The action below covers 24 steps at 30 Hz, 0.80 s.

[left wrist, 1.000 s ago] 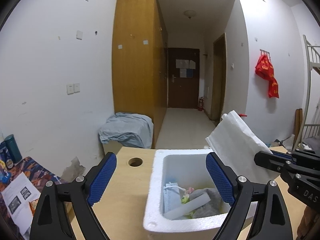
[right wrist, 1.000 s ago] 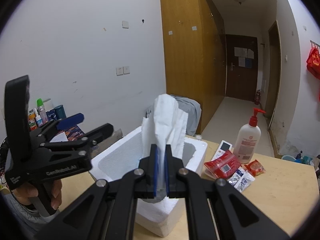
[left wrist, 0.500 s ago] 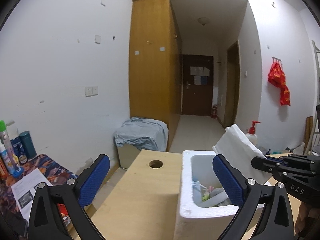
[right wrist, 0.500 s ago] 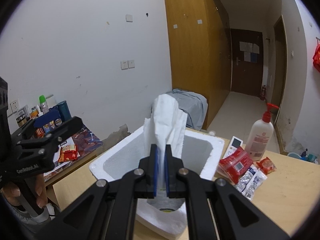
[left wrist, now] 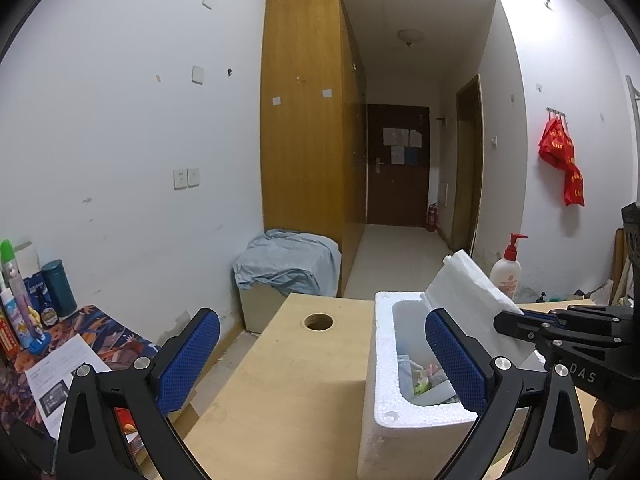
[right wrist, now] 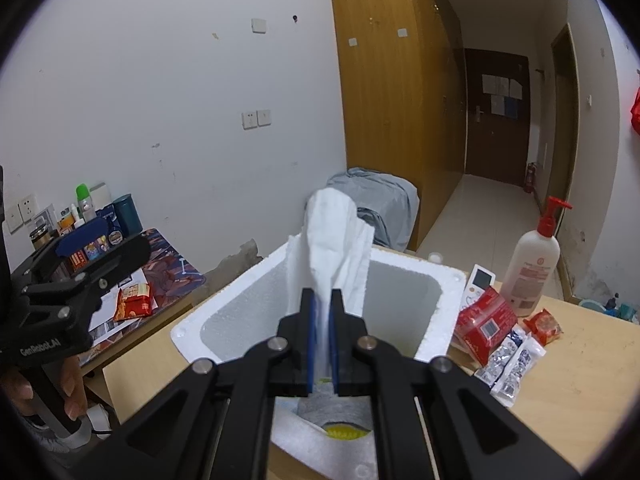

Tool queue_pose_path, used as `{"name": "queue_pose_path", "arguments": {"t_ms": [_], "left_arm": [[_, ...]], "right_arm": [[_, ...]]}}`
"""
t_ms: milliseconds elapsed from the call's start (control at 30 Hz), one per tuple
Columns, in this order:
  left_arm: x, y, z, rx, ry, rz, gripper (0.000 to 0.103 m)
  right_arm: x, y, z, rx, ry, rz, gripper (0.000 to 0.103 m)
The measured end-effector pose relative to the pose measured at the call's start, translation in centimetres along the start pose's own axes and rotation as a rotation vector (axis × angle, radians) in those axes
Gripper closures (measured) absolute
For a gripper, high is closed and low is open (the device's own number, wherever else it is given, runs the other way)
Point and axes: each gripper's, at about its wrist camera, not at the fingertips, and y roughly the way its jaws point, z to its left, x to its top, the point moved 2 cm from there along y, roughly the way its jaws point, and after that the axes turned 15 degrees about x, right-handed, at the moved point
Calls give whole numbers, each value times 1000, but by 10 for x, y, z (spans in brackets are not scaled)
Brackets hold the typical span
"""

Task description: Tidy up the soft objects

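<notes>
Right gripper [right wrist: 323,344] pinches the white cloth [right wrist: 334,240] low (light, floppy, droops) over the foam box [right wrist: 436,332]; left gripper [left wrist: 320,364] gapes, empty.

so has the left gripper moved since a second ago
Yes. The open left gripper has swung left: the foam box sat between its fingers before and now lies behind its right finger, with the side table's bottles newly in view.

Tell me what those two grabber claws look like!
Both are black, angular plastic frames with round silver bolts. The left gripper has bumpy blue pads on its fingers. The right gripper has thin blue pads too. Small white letters are printed on their bodies.
</notes>
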Motion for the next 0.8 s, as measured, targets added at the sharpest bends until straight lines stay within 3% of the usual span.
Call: {"name": "queue_pose_path", "arguments": {"t_ms": [100,167,200,233,800], "left_arm": [[1,0,4,8,-10,-1,0],[2,0,6,11,-13,-3,0],[2,-1,6,13,-14,-4,0],[2,-1,6,12,-15,-5,0],[6,-13,-1,-3,-3,-15,0]], "right_arm": [[-1,1,0,2,9,-1,91],[0,2,-1,-7,16,-4,62],[0,1,-1,-9,17,-6,33],[0,1,-2,-10,19,-9,17],[-1,-23,-1,-41,19,-57,13]]}}
